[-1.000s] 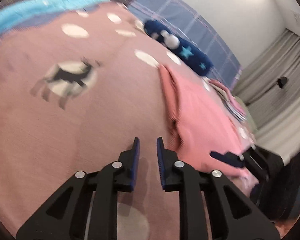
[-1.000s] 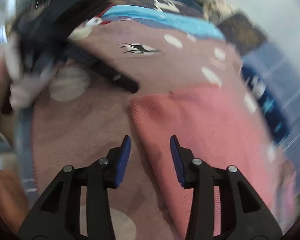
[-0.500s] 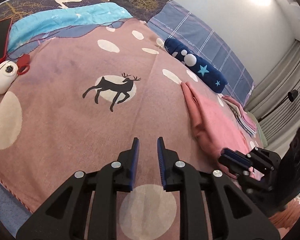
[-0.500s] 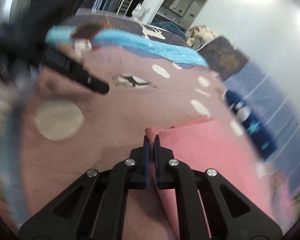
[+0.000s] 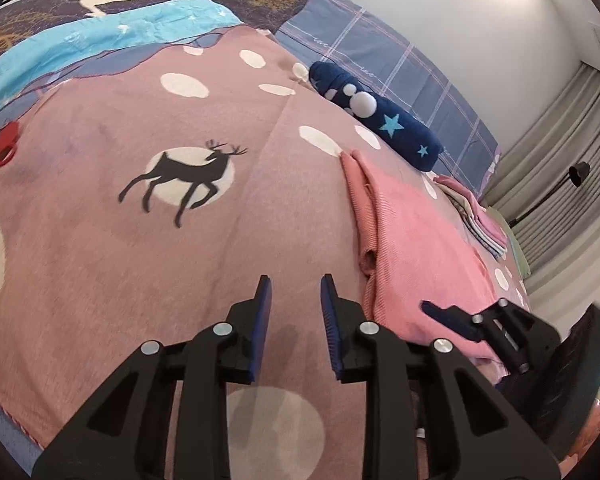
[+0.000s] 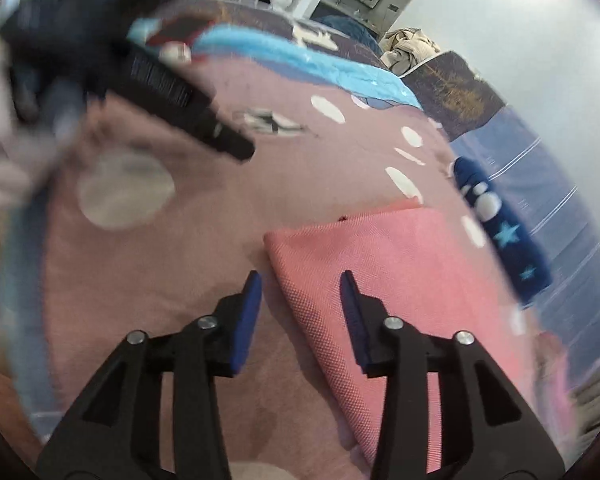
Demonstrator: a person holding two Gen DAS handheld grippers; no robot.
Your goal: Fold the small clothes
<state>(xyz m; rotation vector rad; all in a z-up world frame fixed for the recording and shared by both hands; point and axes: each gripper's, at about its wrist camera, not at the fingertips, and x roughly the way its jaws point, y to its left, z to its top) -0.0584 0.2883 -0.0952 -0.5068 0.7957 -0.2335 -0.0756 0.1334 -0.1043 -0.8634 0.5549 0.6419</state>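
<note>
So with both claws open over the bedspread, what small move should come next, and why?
Probably close the right claw on the folded pink knit garment's near corner: its fingers straddle that edge, while the left claw hangs beside it over the dusty-pink deer-print bedspread.

Both wrist views look down close over the bed (image 5: pixel 100 280); each shows the pink cloth (image 5: pixel 420 240) (image 6: pixel 400 272) and the other hand-held gripper.

A pink ribbed garment (image 5: pixel 424 248) lies folded flat on the bed, its doubled edge bunched into a slight ridge along one side.
</note>
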